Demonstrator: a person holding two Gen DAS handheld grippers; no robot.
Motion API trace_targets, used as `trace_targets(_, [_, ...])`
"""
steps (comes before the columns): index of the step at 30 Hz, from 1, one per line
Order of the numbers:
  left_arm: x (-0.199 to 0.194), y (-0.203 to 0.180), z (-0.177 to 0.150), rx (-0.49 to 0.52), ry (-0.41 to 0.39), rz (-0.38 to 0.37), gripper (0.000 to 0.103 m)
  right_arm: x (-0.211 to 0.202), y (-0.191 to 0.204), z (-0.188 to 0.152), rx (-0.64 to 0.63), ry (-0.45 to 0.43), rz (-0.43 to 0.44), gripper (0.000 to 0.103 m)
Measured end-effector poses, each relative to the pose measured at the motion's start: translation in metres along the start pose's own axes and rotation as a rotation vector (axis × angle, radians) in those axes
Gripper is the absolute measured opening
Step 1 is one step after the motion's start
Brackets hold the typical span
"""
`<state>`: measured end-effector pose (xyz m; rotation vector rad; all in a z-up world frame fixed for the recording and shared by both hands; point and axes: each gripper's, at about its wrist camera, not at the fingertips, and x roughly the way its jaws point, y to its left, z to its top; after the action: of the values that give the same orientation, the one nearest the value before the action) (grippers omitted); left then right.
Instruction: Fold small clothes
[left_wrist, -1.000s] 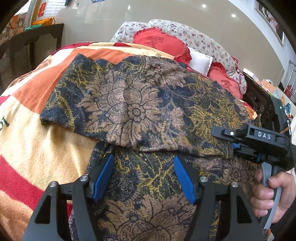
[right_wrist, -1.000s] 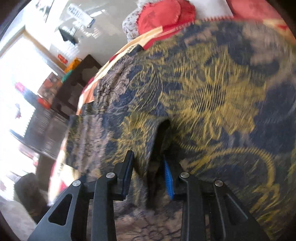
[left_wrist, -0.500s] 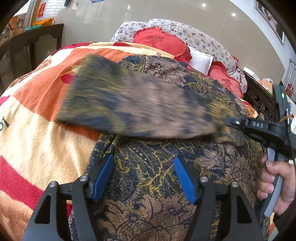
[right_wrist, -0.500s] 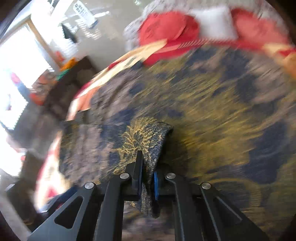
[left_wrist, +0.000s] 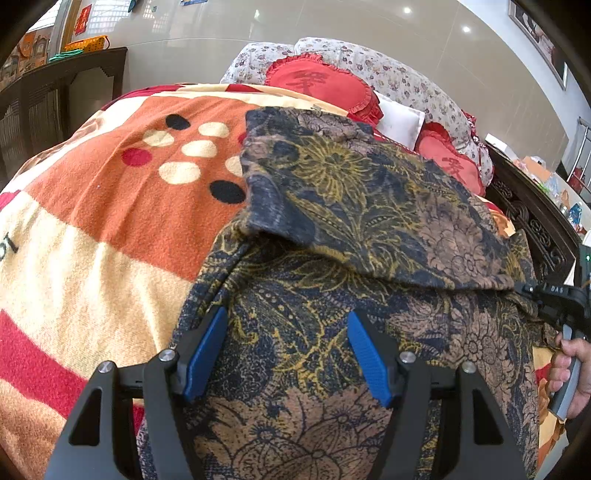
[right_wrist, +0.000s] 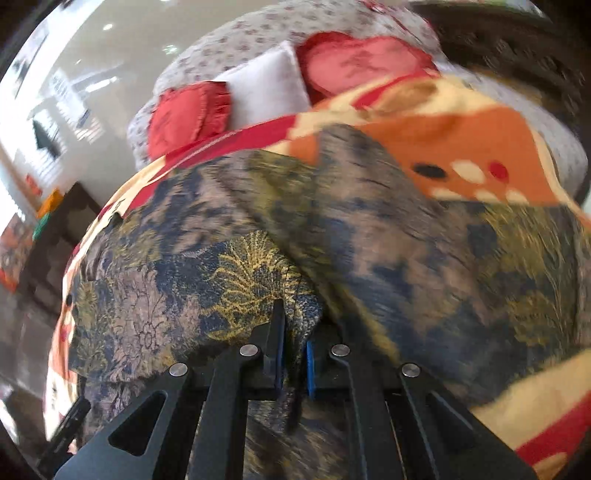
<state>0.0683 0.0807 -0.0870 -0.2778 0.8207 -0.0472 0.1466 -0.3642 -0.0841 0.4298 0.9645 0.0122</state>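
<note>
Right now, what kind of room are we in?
Most likely a bedroom: a bed under a fleecy blanket, pillows and red cushions at its head, and a flowery garment spread on it.

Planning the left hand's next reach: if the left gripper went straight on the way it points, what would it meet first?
Probably the floral garment lying between its open fingers, just short of the folded-over flap; depth is uncertain.

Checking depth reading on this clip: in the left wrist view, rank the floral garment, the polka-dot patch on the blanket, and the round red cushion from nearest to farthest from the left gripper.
1. Floral garment: lies right between and ahead of the left gripper, whose jaws stand open.
2. Polka-dot patch: on the blanket, ahead and left.
3. Round red cushion: at the bed's head, farthest.
</note>
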Motion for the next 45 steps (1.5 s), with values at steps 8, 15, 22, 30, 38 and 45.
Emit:
trace_targets(8, [-0.001,0.002,0.001,0.007,0.008,-0.005,0.072,-0.003,0.002,-0.017,-0.013,0.078,-0.056,0.000])
trace_targets(15, [-0.033,0.010,0.038,-0.063,-0.137,-0.007,0.073,-0.064,0.024,-0.010,-0.171,-0.023,-0.096,0.005])
trace_targets(22, [0.046,-0.029,0.070,0.101,0.044,0.131,0.015,-0.025,0.085,-0.010,-0.321,-0.032,-0.042,0.010])
trace_targets(30, [0.057,-0.017,0.056,0.110,0.027,0.142,0.013,-0.003,0.066,-0.010,-0.219,0.041,-0.063,0.010])
trace_targets(38, [0.056,-0.011,0.056,0.098,0.022,0.128,0.013,0.048,0.067,0.025,-0.184,0.049,-0.094,0.025])
trace_targets(45, [0.056,-0.015,0.055,0.112,0.022,0.146,0.013,-0.051,0.047,0.009,-0.139,-0.147,-0.038,0.025])
